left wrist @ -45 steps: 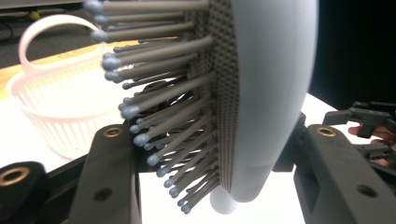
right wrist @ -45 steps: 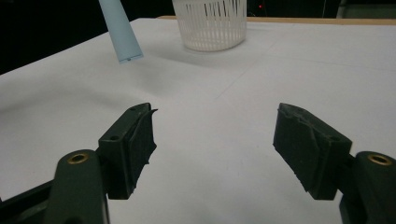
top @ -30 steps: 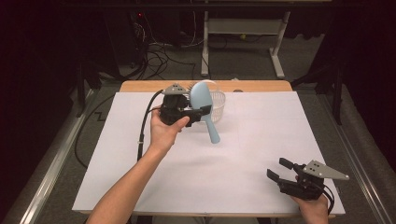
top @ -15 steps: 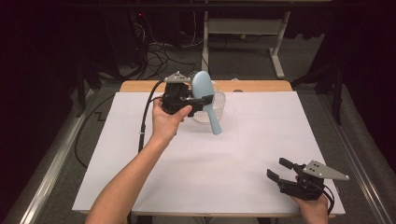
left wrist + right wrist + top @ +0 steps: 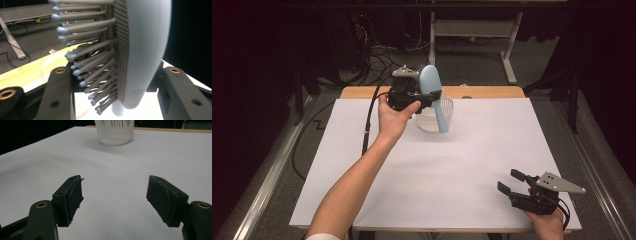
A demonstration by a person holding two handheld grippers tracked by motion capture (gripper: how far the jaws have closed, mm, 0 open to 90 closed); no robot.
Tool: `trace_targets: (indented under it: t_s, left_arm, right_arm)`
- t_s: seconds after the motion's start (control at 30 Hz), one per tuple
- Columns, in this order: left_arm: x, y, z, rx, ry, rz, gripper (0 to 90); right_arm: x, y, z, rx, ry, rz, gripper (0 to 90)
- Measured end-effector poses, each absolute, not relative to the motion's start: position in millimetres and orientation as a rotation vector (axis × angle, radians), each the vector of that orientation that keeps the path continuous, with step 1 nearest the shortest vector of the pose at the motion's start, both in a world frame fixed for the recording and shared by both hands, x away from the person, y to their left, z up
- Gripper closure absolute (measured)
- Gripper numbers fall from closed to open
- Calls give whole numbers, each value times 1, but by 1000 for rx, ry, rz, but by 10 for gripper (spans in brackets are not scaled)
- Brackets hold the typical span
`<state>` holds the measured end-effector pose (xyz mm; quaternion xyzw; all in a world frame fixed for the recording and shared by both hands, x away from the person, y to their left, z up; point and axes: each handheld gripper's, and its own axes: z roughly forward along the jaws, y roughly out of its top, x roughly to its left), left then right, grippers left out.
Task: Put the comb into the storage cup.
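Note:
A pale blue hairbrush [image 5: 433, 96] hangs in the air at the far middle of the table, head up and handle pointing down over a white slatted basket [image 5: 435, 119]. My left gripper [image 5: 421, 98] is shut on the brush head. In the left gripper view the bristles [image 5: 90, 65] point left and the smooth blue back [image 5: 147, 50] faces right between the two black jaws. My right gripper [image 5: 511, 182] rests at the near right of the white table cover [image 5: 472, 165], open, with nothing between its pads [image 5: 75, 195].
The basket [image 5: 115, 131] stands upright near the far edge, straight ahead in the right gripper view. A wooden table edge [image 5: 492, 92] shows behind the white cover. Cables and a metal stand [image 5: 507, 45] lie on the floor beyond.
My left gripper has carried the brush upward and a little farther back, so the handle now hangs over the basket. The right gripper has stayed put.

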<state>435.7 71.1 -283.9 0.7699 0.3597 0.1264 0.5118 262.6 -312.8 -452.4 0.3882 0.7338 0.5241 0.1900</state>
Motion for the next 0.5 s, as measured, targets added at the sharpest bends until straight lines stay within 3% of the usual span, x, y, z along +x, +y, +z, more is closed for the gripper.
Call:
trace_targets:
  t_s: [0.5]
  left_arm:
    - [456,72,-287,1827,929,336,501]
  right_arm:
    - [263,-315,-453,1103,2053,1476,290]
